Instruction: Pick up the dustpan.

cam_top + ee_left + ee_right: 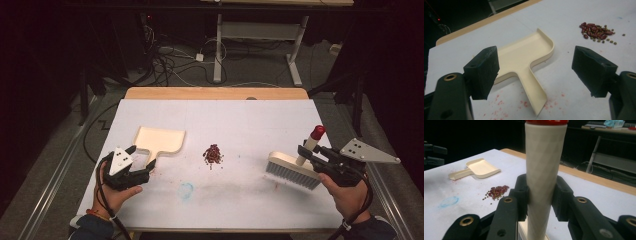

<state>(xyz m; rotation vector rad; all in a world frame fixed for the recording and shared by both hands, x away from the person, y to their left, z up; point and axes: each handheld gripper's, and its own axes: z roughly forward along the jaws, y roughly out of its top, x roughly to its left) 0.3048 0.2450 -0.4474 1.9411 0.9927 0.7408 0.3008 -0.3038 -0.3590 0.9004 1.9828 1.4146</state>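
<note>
Left hand-held gripper (534, 72) spread over dustpan (524, 58) handle; right hand-held gripper (540, 195) pinching brush (294, 169) handle; beans (213, 154) mid-table.

Brush handle (546, 170) runs past the top and bottom edges in the right gripper view — bristles hidden below the jaws. Dustpan (524, 60) left corner sits behind the left jaw in the left gripper view. Beans (213, 154) — too small to count from the high view.
</note>
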